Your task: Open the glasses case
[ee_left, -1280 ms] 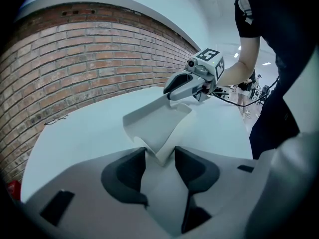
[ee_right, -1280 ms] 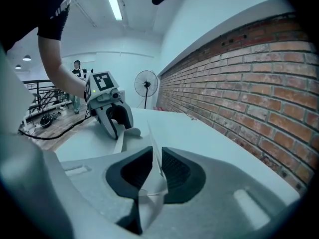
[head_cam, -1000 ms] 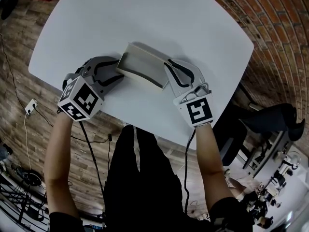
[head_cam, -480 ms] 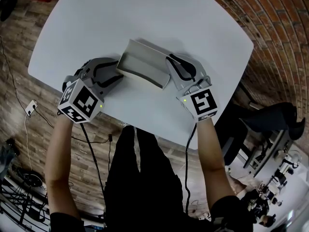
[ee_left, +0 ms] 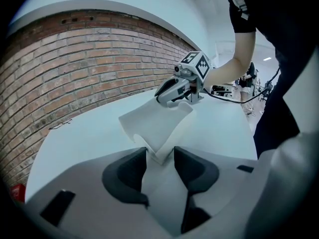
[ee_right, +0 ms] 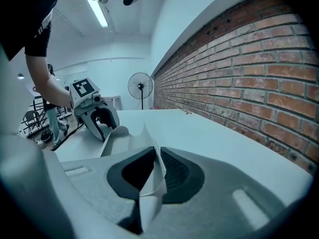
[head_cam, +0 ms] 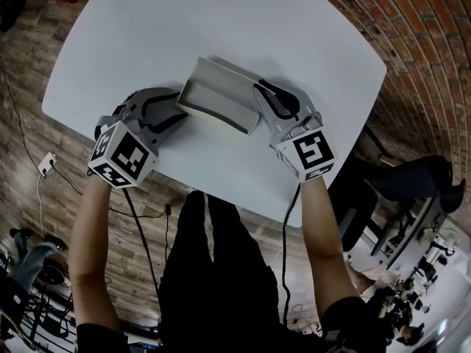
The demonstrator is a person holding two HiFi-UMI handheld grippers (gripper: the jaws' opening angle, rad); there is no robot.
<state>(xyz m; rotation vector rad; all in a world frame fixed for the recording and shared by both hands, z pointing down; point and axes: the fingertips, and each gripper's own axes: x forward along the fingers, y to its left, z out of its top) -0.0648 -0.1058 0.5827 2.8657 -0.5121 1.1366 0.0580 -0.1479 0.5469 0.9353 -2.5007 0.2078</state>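
Right gripper (ee_right: pixel 155 158) pinching thin flap (ee_right: pixel 158 176) of glasses case (head_cam: pixel 215 98) | left gripper (ee_left: pixel 159 156) clamped on its opposite end | glasses case mid-tabletop (head_cam: pixel 221 20), towards near edge | step: spreading flap, seemingly part-open | next: swing flap back, left steadying body.

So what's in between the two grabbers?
The white glasses case. The left gripper holds one end and the right gripper pinches the other; the head view shows it best.
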